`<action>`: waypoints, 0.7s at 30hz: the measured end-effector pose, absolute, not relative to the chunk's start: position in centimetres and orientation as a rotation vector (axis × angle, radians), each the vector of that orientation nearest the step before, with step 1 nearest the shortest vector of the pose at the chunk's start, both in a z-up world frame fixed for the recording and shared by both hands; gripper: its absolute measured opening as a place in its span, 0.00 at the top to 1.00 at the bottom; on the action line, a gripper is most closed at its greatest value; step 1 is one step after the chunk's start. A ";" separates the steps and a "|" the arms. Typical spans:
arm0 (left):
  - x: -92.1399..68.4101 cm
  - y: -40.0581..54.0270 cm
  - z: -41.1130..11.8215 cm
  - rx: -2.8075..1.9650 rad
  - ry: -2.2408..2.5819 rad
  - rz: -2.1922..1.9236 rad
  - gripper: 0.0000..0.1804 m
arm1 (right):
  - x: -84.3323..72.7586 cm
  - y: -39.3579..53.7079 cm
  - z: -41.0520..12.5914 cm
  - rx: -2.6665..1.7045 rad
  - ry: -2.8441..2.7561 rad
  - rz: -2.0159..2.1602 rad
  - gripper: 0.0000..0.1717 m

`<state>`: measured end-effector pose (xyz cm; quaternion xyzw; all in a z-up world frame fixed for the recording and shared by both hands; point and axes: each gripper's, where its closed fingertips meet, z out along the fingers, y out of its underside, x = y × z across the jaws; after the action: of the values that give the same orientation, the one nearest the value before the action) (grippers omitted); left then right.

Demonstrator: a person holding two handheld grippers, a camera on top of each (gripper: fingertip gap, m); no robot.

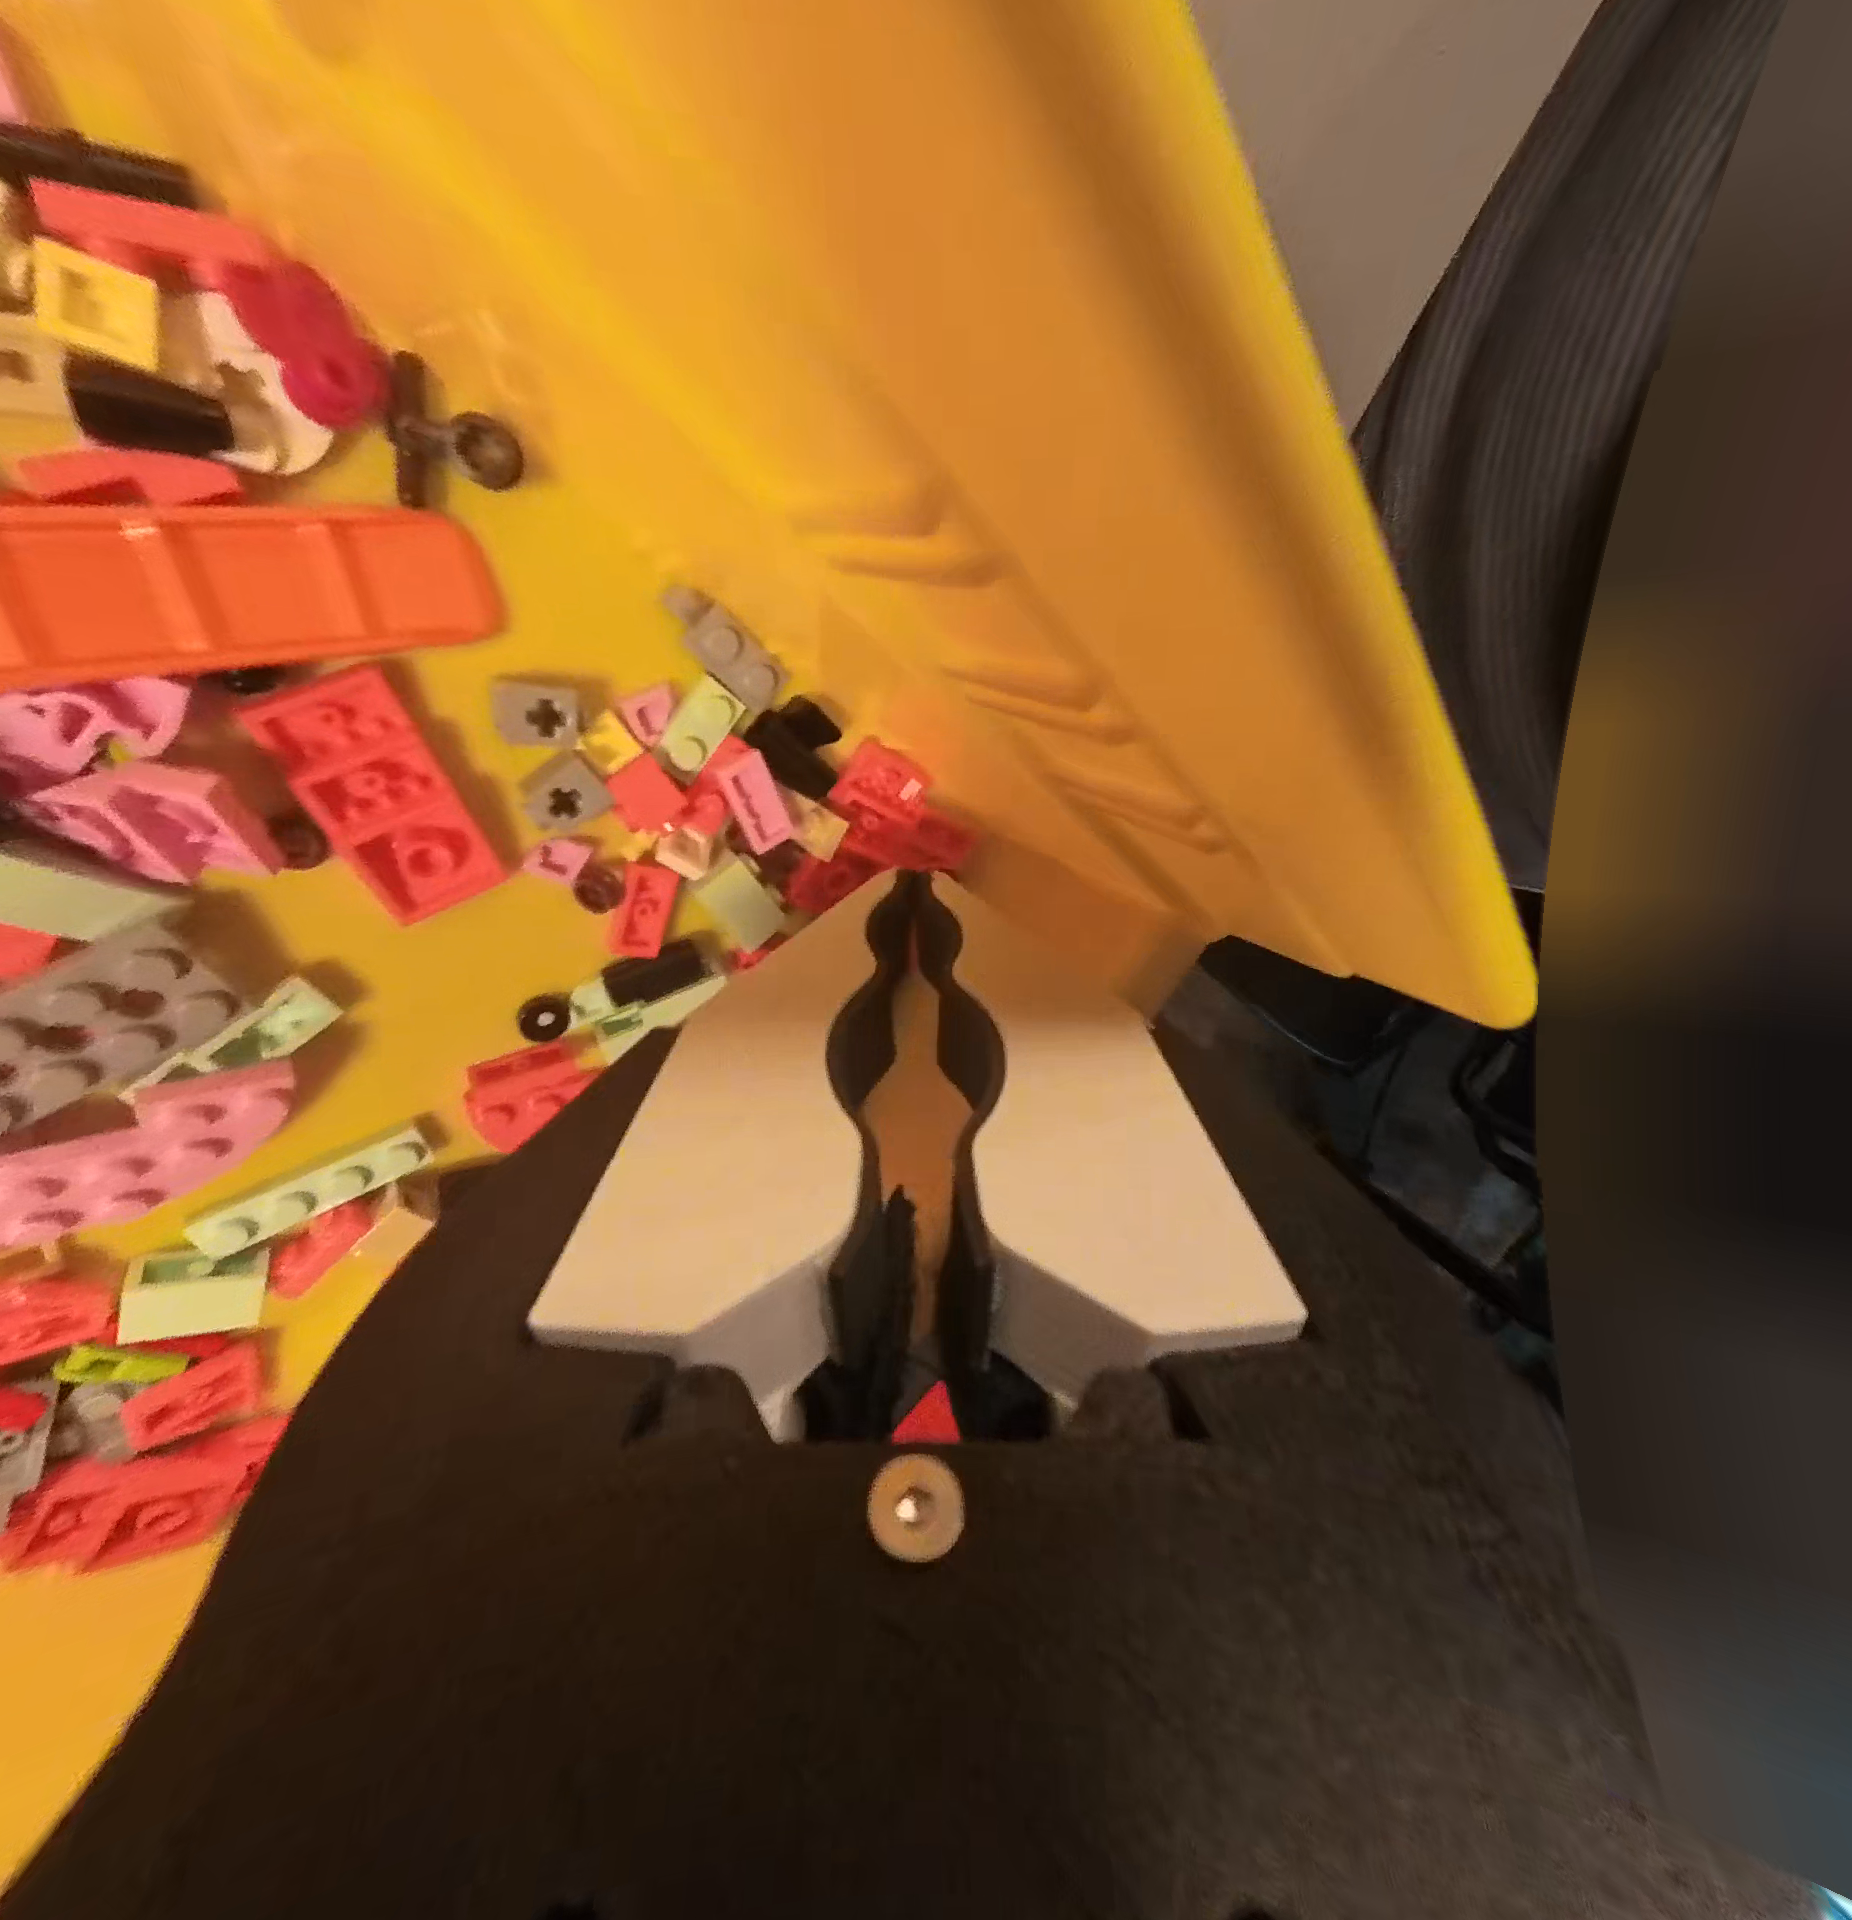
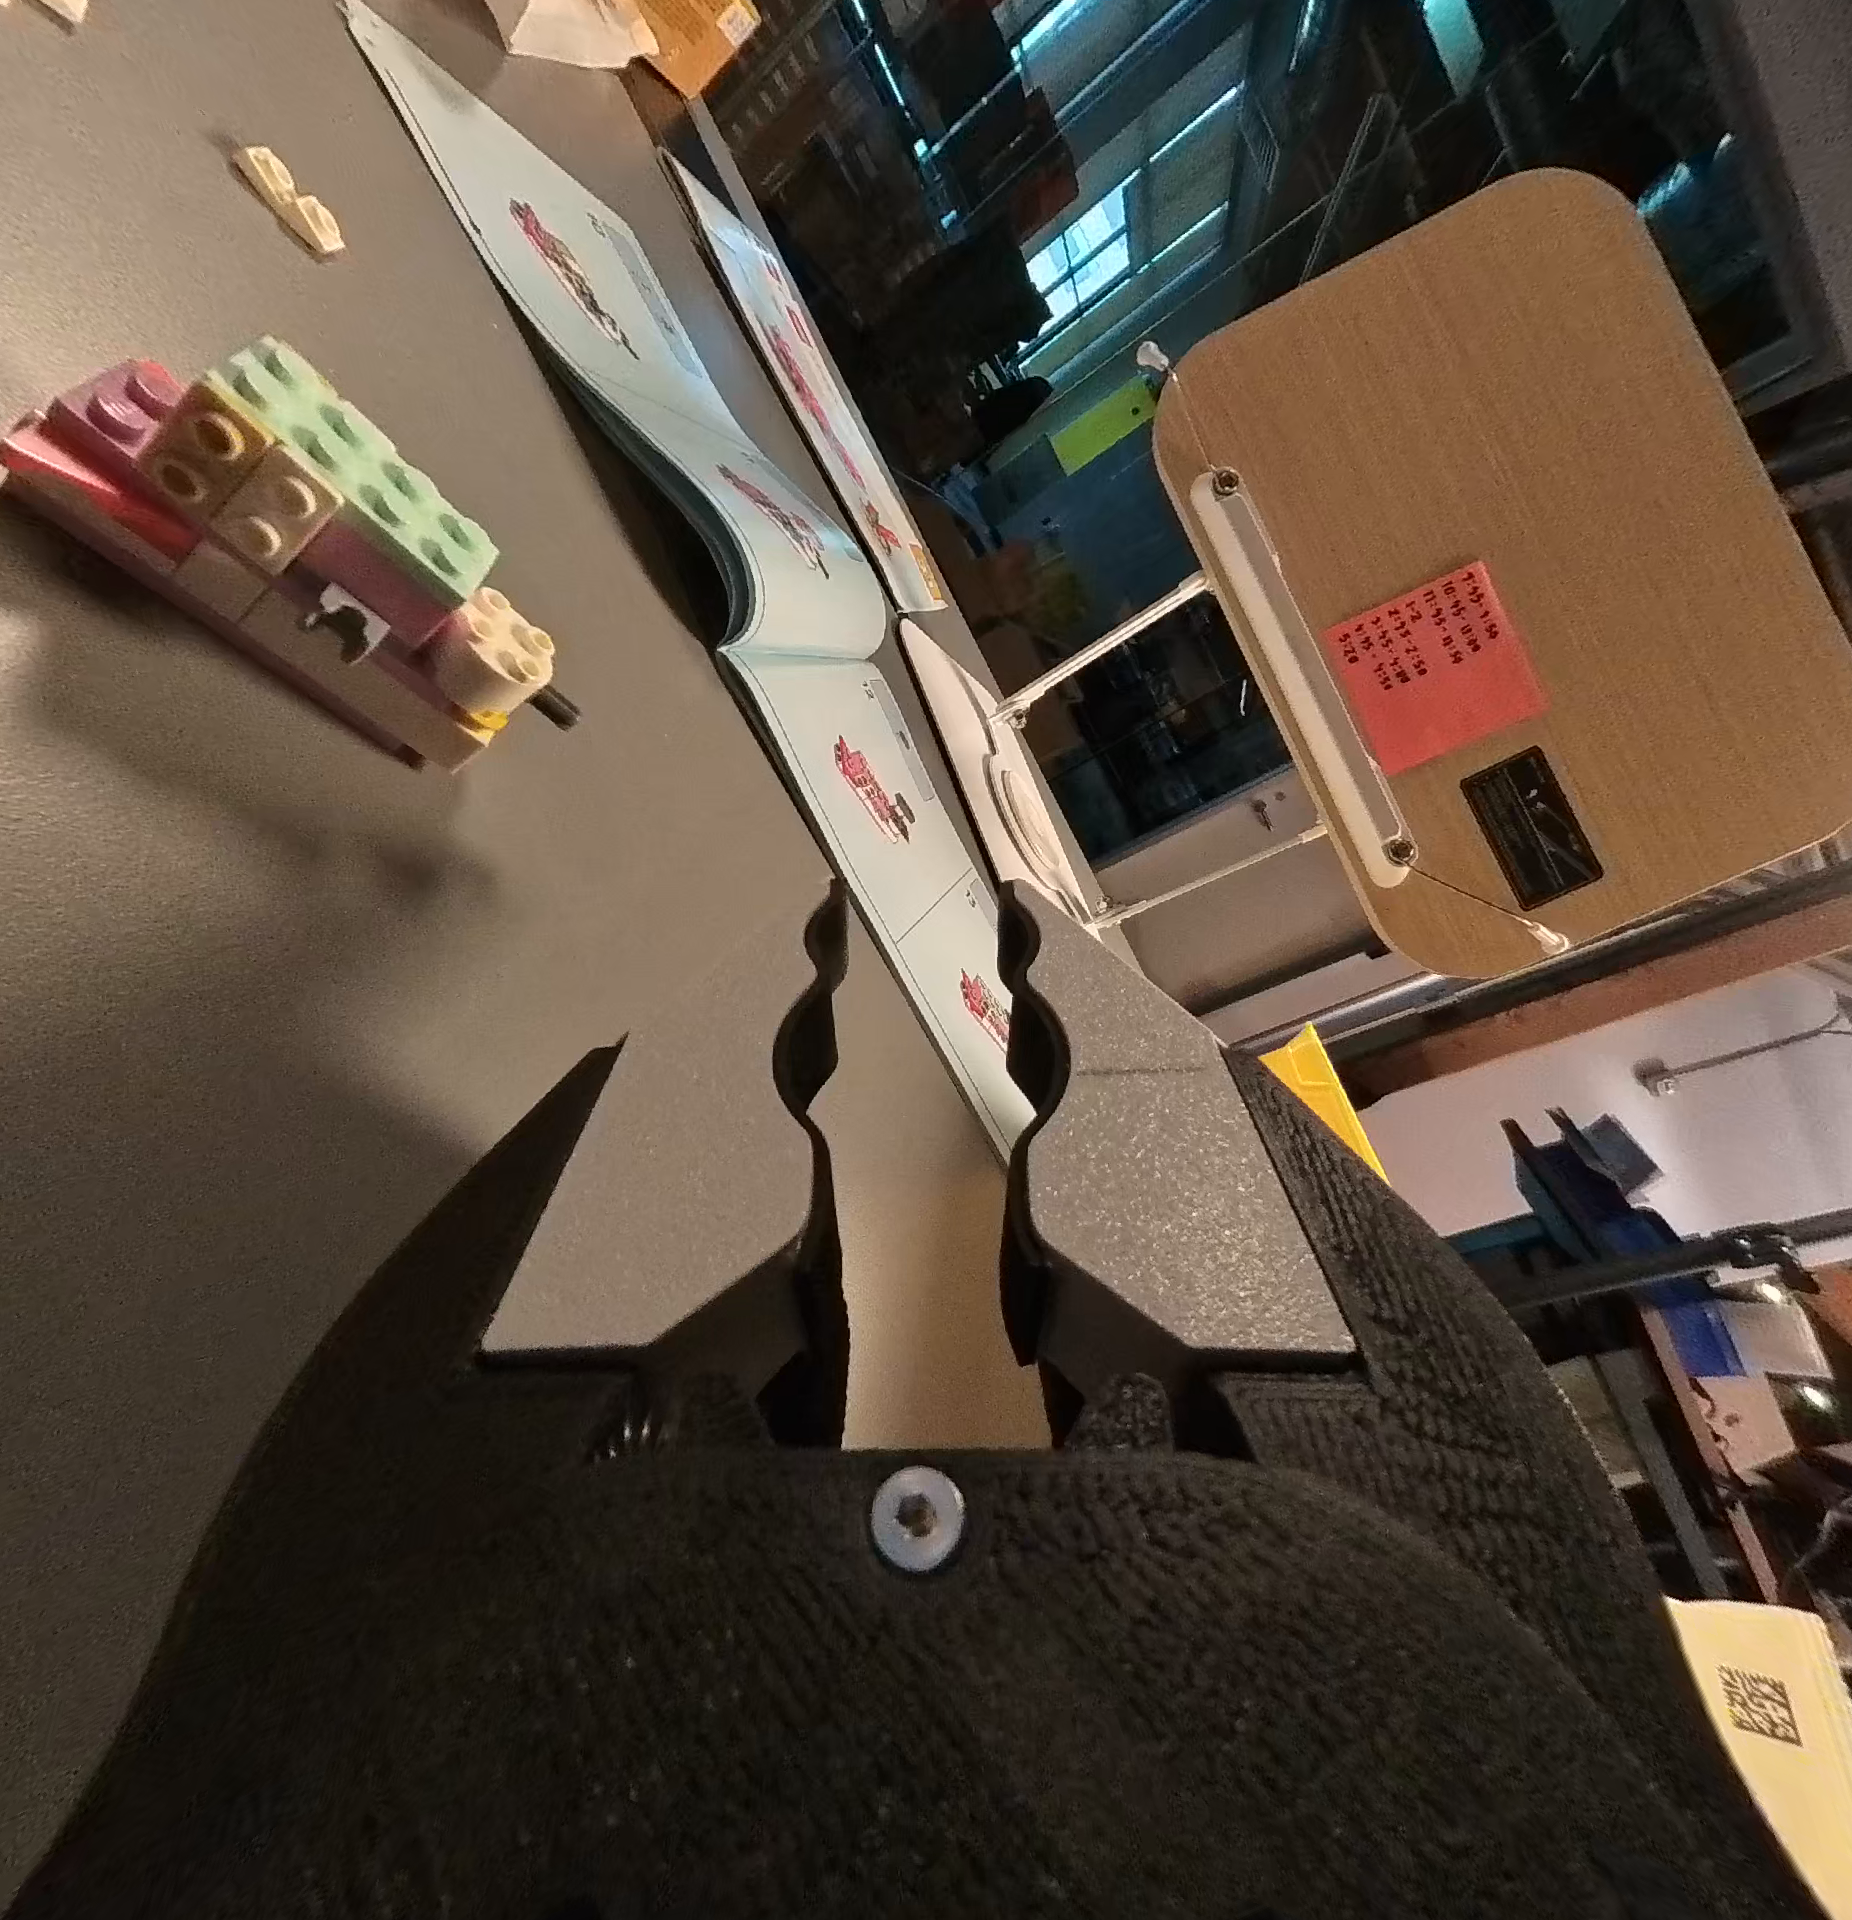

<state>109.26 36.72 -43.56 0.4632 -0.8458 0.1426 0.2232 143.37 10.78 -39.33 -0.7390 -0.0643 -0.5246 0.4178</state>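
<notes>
In the left wrist view my left gripper is shut, its tips pressed together with nothing seen between them. The tips sit at the edge of a heap of small red, pink, pale green and grey bricks inside a yellow tray, right by a red brick next to the tray's wall. In the right wrist view my right gripper is open and empty. It hovers over a dark table near the edge of an open instruction booklet. A part-built brick model stands to its far left.
More loose pieces fill the tray's left side: a long orange piece, a red plate, a grey plate. A small cream piece lies on the table. A wooden panel on a stand bears a pink note. The left gripper's tips are roughly 45 centimeters from the right gripper's.
</notes>
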 end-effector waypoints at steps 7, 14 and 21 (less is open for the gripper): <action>111.6 43.8 -44.6 1.526 -2.592 0.044 1.00 | 143.4 10.8 -39.5 -1.861 -0.171 -1.324 0.84; 112.2 42.8 -42.2 1.628 -2.497 0.362 1.00 | 143.4 10.9 -39.6 -1.864 -0.174 -1.325 0.84; 109.2 42.1 -43.6 1.617 -2.396 0.213 0.82 | 143.4 10.9 -39.6 -1.867 -0.176 -1.329 0.84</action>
<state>109.20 42.08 -43.60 0.5538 -0.8205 0.0731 0.1211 143.39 10.89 -39.63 -0.7410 -0.0700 -0.5278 0.4092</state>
